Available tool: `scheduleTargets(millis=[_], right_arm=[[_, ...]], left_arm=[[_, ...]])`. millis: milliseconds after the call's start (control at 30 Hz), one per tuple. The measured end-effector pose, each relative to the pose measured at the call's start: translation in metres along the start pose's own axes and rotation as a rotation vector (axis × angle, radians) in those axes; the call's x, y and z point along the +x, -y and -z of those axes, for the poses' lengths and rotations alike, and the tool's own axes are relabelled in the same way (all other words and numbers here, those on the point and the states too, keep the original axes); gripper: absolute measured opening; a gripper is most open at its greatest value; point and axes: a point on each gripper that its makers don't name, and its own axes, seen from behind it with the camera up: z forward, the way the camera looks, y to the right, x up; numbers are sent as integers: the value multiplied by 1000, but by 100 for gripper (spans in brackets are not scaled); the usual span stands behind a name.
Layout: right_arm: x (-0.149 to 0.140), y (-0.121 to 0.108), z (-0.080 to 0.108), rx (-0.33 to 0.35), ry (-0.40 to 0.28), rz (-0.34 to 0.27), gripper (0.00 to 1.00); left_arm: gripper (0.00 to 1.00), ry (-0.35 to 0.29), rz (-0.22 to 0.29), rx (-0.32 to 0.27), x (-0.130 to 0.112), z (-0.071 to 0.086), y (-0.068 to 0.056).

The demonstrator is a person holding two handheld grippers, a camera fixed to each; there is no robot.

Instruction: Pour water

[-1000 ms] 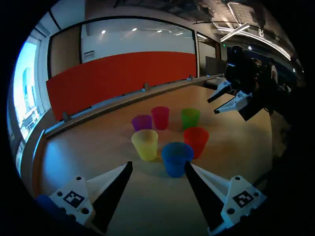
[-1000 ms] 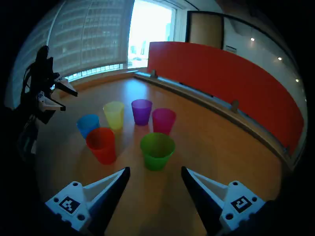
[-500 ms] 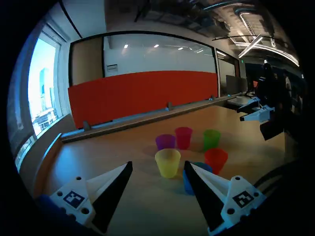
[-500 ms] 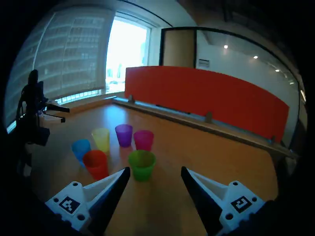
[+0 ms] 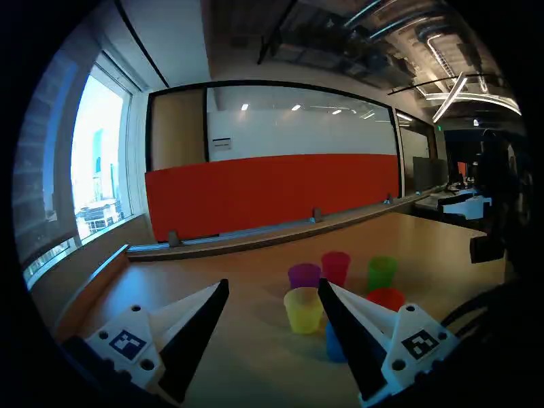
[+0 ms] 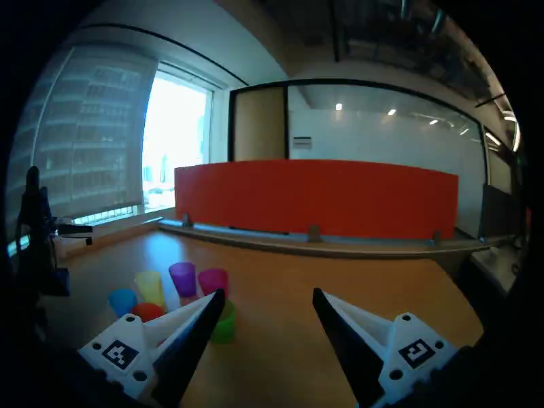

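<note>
Several coloured plastic cups stand grouped on the wooden table (image 5: 224, 262). In the left gripper view I see a yellow cup (image 5: 303, 309), purple cup (image 5: 304, 275), pink cup (image 5: 335, 266), green cup (image 5: 382, 272), red cup (image 5: 386, 298) and a blue cup (image 5: 333, 343) partly behind my right finger. My left gripper (image 5: 272, 302) is open and empty, held back from the cups. In the right gripper view the cups lie at the lower left: yellow cup (image 6: 149, 287), purple cup (image 6: 182, 278), pink cup (image 6: 212, 280), blue cup (image 6: 122, 301). My right gripper (image 6: 266, 309) is open and empty.
A red partition (image 5: 272, 190) on a rail runs along the table's far edge. Bright windows (image 6: 173, 156) line one side. The right gripper (image 5: 469, 204) appears far right in the left gripper view; the left gripper (image 6: 71, 230) appears far left in the right gripper view.
Both grippers have pulled back and tilted up. The cups have dropped lower and grown smaller in both views, and more wall and ceiling shows.
</note>
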Motion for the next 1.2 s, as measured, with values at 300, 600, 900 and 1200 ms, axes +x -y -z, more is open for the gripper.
scheduleTargets(millis=[300,600,900,1200], right_arm=[[21,-26,19,-165,-106,32,100],[22,-50,29,-290,-168,-6,100],[22,-56,33,-326,-182,-21,100],[15,-64,36,-372,-169,13,100]], left_arm=[[98,-44,47,95,2,5,10],[98,-95,74,139,12,14,15],[98,-116,80,160,14,12,16],[98,-129,59,180,14,8,15]])
